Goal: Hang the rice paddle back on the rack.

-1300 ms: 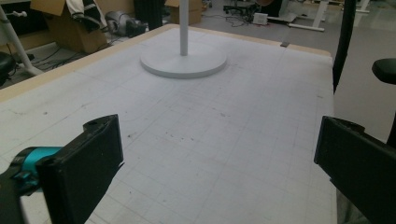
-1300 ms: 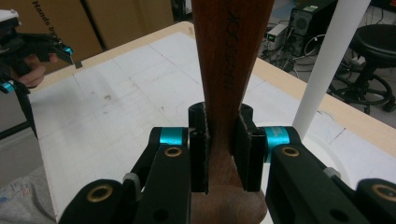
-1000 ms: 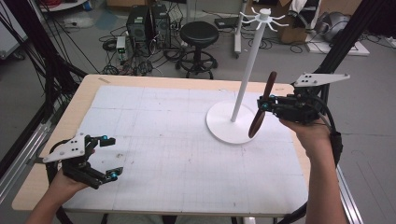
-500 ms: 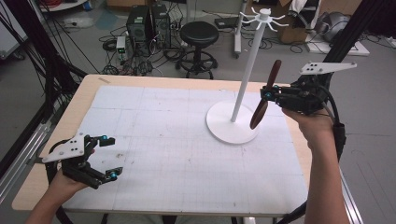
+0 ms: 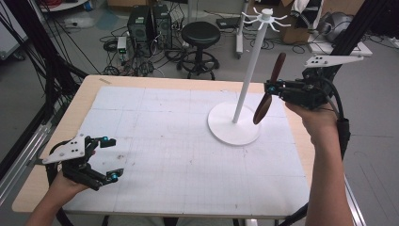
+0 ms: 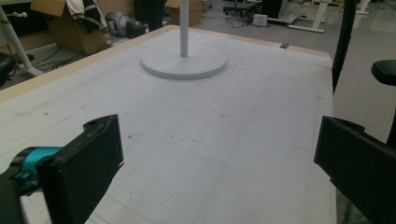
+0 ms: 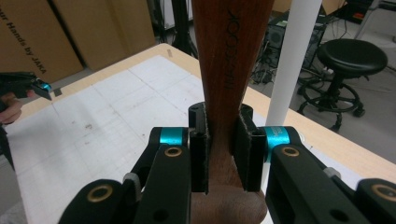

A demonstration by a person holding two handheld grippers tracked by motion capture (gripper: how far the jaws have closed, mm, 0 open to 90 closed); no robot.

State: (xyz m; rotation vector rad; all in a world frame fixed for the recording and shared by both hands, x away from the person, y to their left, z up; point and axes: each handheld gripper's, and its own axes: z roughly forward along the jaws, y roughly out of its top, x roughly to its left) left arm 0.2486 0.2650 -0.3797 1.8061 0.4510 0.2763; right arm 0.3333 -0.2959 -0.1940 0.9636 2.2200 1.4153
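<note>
We've got the right tongs (image 5: 272, 87) clamped on a wooden spoon (image 5: 268, 92), gripping the handle around its middle so the thing hangs nearly upright, bowl end down and thin end up. It's held in the air just beside the pole of the white rack (image 5: 252, 66), above the rack's round base on the desk (image 5: 84, 96). Our guess is that the upright hold is there so the top end can meet one of the hooks (image 5: 263, 16) at the pole's crown.

The left tongs (image 5: 109, 157) sit wide open with nothing between them, parked at the desk's near left corner, well apart from the action, probably just keeping out of the way.

Compared with a second back, the right hand has lifted the spoon a bit higher along the pole. The left hasn't budged.
</note>
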